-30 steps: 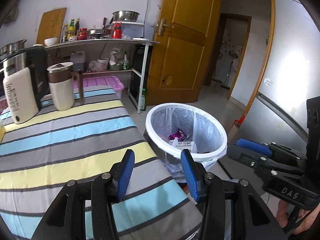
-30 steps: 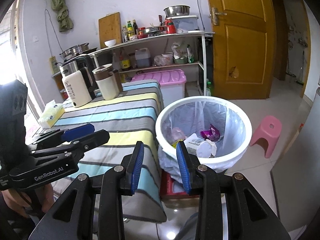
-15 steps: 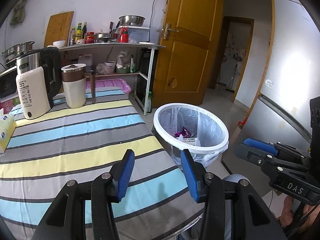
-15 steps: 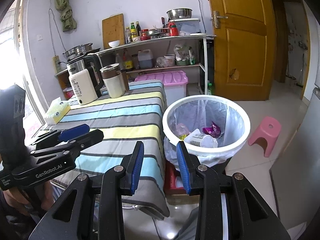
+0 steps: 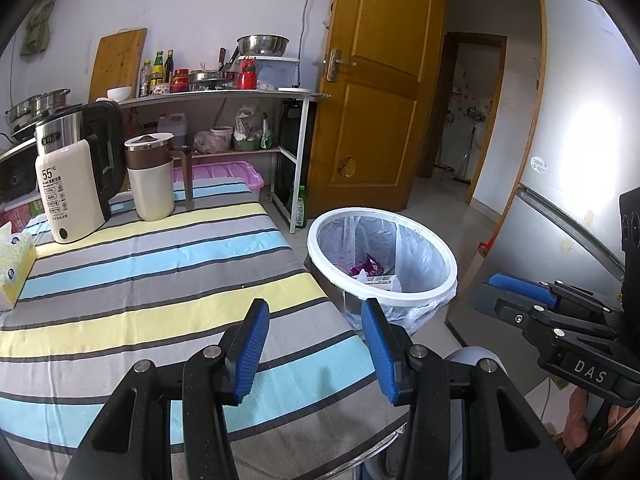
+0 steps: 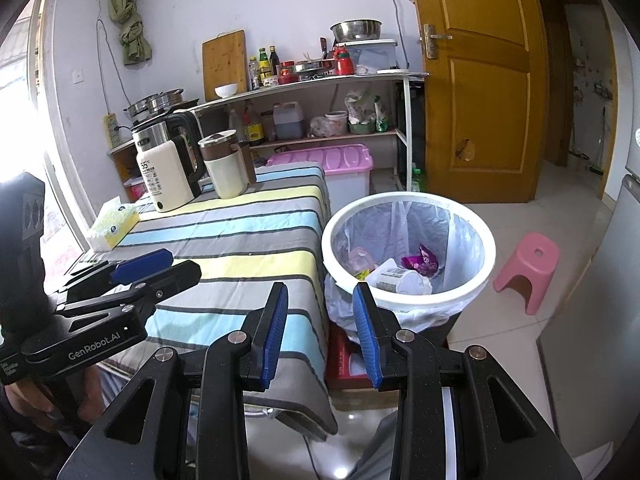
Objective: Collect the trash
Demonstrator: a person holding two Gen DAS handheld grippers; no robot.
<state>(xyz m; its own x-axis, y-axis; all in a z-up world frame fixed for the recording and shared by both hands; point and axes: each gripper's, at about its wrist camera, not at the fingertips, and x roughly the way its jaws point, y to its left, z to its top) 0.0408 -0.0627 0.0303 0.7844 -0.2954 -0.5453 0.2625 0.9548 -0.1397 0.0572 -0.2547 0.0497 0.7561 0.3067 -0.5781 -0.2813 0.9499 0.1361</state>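
Both tools, left [image 5: 314, 346] and right [image 6: 320, 334], we held apart and empty above the striped surface [image 5: 132, 280]; trash [image 6: 402, 276] sat inside the bin [image 6: 408, 304] beside it, apparently collected.

Pale lilac wall [image 6: 280, 4], cable hanging down it. Wooden door [image 6: 480, 80], open, metal handle [image 6: 434, 38]; doorway [image 5: 468, 112] leads to a further room. Light tiled floor [image 6: 560, 216], glossy. Two-tier shelf [image 6: 320, 80] against the wall, holding a cutting board [image 6: 223, 65], bottles, a steel bowl [image 6: 355, 30]. Pink storage box [image 6: 332, 160] below. Counter [image 5: 140, 280] under a striped cloth, grey, yellow and blue. Pink plastic stool [image 6: 528, 272]. Daylight from a window [image 6: 24, 92] on the left. Grey fridge [image 5: 580, 128], glare on its side.
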